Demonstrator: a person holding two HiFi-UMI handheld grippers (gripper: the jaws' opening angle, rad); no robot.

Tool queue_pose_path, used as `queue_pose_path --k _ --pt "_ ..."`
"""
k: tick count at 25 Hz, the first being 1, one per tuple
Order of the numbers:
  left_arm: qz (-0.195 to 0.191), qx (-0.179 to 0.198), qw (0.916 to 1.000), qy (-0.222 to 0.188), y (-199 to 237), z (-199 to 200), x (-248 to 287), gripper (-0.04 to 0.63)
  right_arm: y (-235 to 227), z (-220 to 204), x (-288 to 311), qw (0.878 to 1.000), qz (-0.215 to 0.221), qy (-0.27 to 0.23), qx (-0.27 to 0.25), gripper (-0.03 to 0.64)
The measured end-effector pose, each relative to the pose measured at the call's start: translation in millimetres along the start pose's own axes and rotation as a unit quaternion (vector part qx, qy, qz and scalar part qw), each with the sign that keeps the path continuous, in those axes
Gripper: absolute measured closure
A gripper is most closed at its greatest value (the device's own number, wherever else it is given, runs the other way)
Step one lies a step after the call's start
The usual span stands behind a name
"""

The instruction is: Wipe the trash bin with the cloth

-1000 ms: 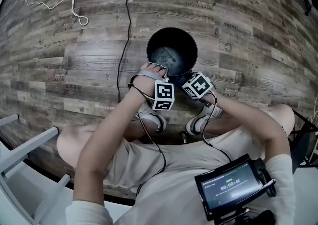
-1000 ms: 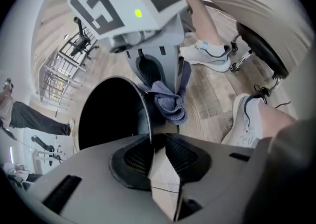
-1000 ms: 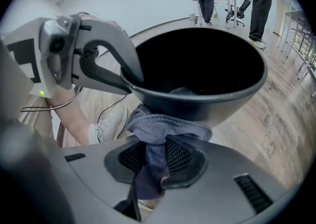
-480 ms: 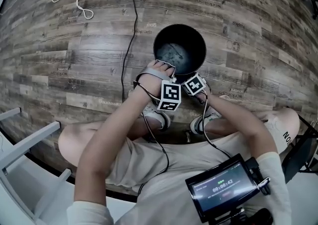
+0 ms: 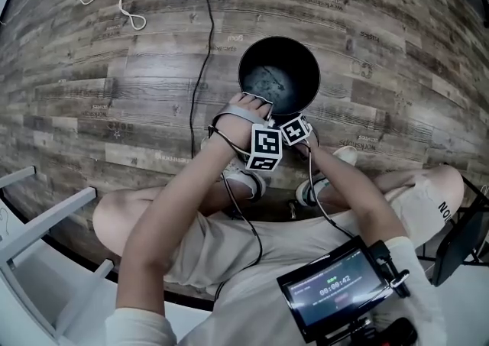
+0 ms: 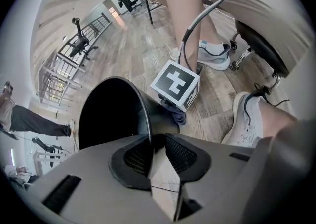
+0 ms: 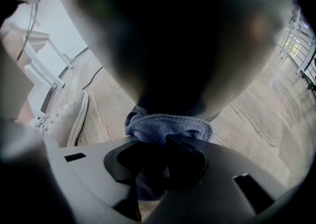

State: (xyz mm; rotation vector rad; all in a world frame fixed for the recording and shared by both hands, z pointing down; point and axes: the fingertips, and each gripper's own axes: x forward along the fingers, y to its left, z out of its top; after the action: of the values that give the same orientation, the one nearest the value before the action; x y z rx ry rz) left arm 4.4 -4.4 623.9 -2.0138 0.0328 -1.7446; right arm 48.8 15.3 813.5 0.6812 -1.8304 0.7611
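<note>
Left gripper (image 6: 157, 141): jaws closed on the near rim of the bin (image 5: 279, 40), one inside the wall, one outside. Right gripper (image 7: 165, 144): jaws pinching a bunched blue cloth (image 7: 168, 126), which lies against the bin's outer wall on the side nearest the person, low towards the floor (image 5: 114, 69). Bin: black, round, upright, open, standing on wood planks just ahead of the person's white shoes (image 5: 243, 182). Black cable (image 5: 205, 24): runs across the floor left of the bin.
</note>
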Motion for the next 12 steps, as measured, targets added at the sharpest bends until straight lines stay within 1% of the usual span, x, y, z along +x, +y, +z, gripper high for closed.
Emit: queue_pose_path --k 2,3,5,7,9,11,12 --pt "0.001 -0.012 0.9999 -0.002 1 0 0 0.500 9 -5 -5 0.999 0.022 0.016 0.021 0.528" --pt "0.002 -0.019 0.9998 -0.003 1 0 0 0.500 14 -5 -11 0.999 0.034 0.020 0.023 0.528" --pt "0.000 -0.032 0.9995 -0.006 0 1 -1 0.499 25 0 -25 0.998 0.057 0.016 0.012 0.528" --pt "-0.008 -0.037 0.9992 -0.014 -1 3 -4 0.485 31 -1 -43 0.997 0.068 0.023 0.003 0.528" --pt "-0.019 -0.026 0.9991 -0.029 1 6 -7 0.446 36 -8 -67 0.996 0.078 0.038 0.008 0.528" --pt "-0.032 -0.007 0.9987 -0.039 2 5 -12 0.389 47 -9 -96 0.994 0.098 0.042 0.009 0.528" --pt "-0.036 0.001 0.9987 -0.037 2 0 -14 0.382 53 -8 -110 0.993 0.107 0.041 0.005 0.528"
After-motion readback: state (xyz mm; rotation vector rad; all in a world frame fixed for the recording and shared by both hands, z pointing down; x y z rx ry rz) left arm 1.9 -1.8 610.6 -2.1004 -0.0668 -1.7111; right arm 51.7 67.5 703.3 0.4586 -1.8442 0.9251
